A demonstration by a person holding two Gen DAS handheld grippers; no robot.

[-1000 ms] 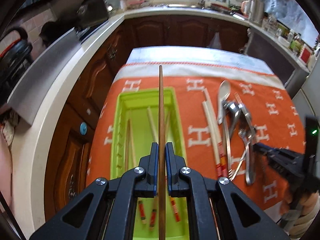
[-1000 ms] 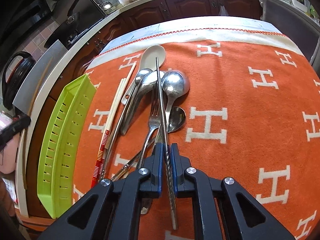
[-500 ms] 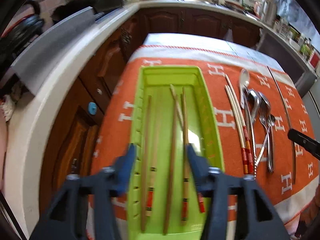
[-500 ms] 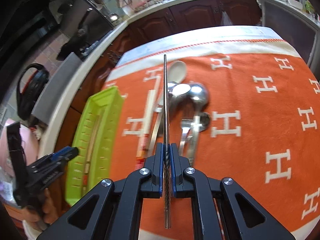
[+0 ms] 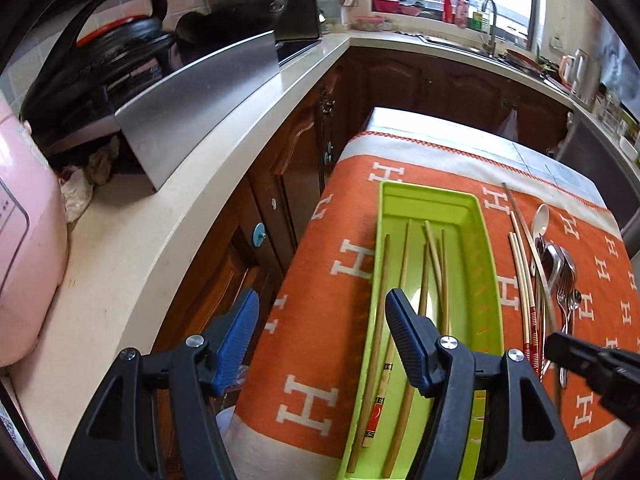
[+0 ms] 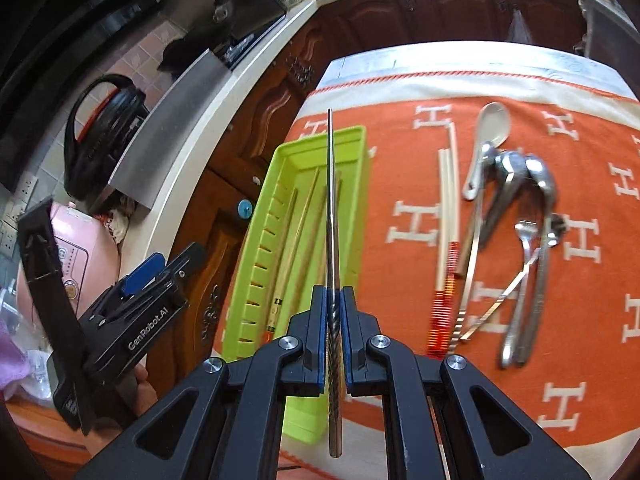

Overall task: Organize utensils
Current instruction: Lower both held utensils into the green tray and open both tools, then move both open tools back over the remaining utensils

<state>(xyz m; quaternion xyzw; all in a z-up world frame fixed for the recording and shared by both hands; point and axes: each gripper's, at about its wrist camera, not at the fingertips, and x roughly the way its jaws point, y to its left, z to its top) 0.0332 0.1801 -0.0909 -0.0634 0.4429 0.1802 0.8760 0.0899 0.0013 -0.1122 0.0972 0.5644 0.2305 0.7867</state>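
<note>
A lime green tray (image 5: 486,276) lies on the orange cloth and holds several wooden chopsticks (image 5: 378,312). My left gripper (image 5: 320,332) is open and empty, raised over the tray's near left edge. My right gripper (image 6: 332,320) is shut on a metal chopstick (image 6: 330,208), held lengthwise above the tray (image 6: 352,148). To the right lie two pale chopsticks with red ends (image 6: 448,216), a white spoon (image 6: 494,124) and a pile of metal spoons and forks (image 6: 520,216). The left gripper also shows in the right wrist view (image 6: 148,280).
The orange cloth with white H marks (image 6: 520,360) covers the table. A white counter (image 5: 168,216) with a pink appliance (image 5: 24,248) and black pans runs along the left, above brown cabinets (image 5: 288,176). The right gripper's body shows at the left view's right edge (image 5: 592,368).
My left gripper has let go of a wooden chopstick into the tray, opened and drawn back left. My right gripper has lifted the metal chopstick from the pile and carried it left over the tray.
</note>
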